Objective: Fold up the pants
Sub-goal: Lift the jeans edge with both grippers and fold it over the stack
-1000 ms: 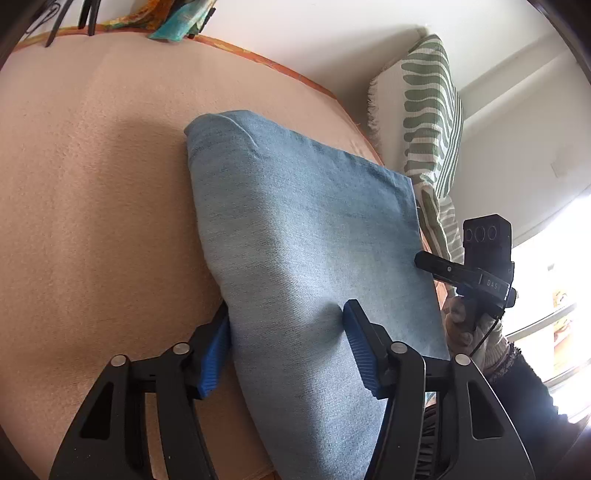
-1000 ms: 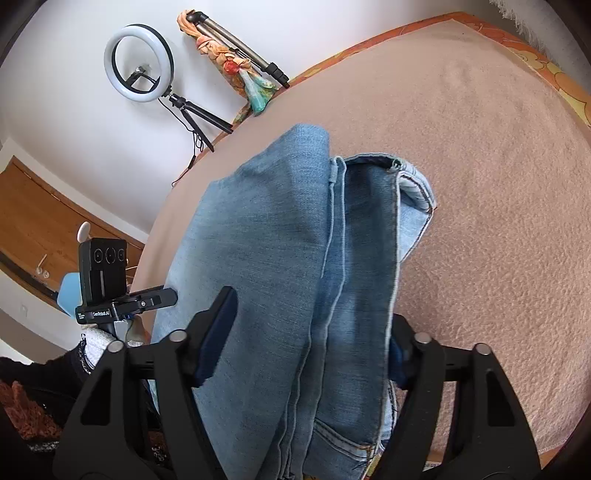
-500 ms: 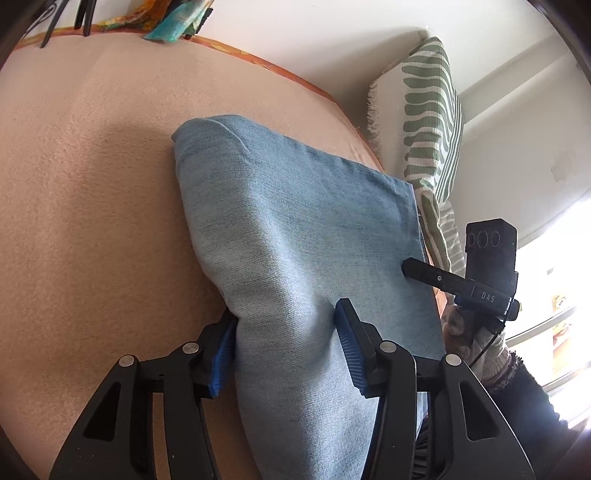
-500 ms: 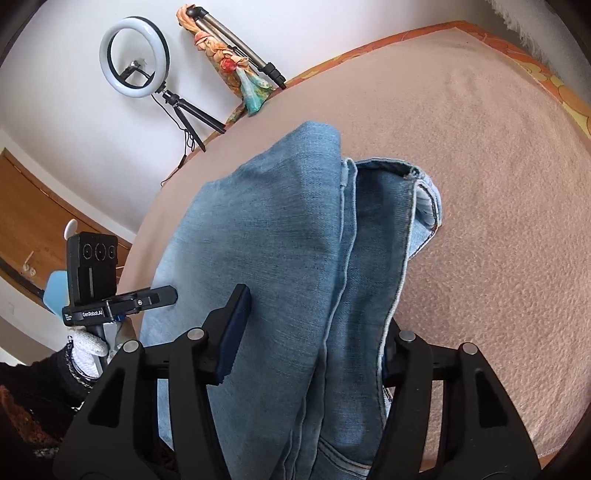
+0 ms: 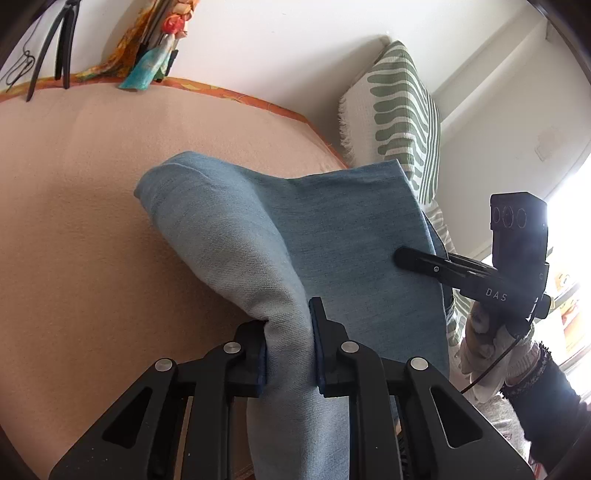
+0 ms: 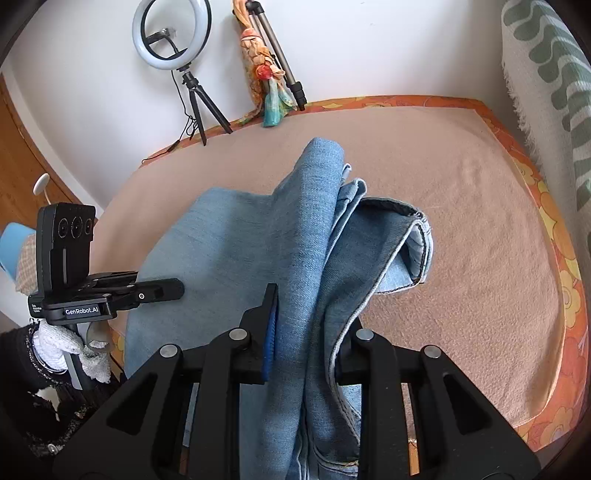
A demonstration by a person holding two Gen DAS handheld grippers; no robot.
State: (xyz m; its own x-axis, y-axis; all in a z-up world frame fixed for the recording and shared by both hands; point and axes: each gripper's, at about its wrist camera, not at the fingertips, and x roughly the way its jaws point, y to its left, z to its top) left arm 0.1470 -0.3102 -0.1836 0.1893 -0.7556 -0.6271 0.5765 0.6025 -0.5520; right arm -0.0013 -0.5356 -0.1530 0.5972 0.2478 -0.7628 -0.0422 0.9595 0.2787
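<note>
We hold the folded jeans [image 5: 332, 236] at both near edges, above a bed covered with a peach blanket [image 5: 81, 206]. Our left gripper [image 5: 289, 354] is closing, its blue pads [image 5: 317, 350] already pinching a bunched ridge of pale denim, which rises from the jaws and curves away toward the far fold. Our right gripper [image 6: 308, 336] is closing too, clamped on a thicker stack of layers that includes the seamed waistband edge [image 6: 402, 218]; the fabric fills the gap between its fingers. Between the two grips the denim spans as a smooth, slightly sagging panel, its far end still lying on the blanket. In the left wrist view the right gripper shows at the right edge of the jeans, held by a gloved hand [image 5: 491, 332]. A green-and-white striped cushion [image 5: 402, 110] stands against the wall past the bed. A ring light [image 6: 171, 35] on a tripod and a second tripod [image 6: 277, 55] wrapped in a colourful scarf stand along the far side.
</note>
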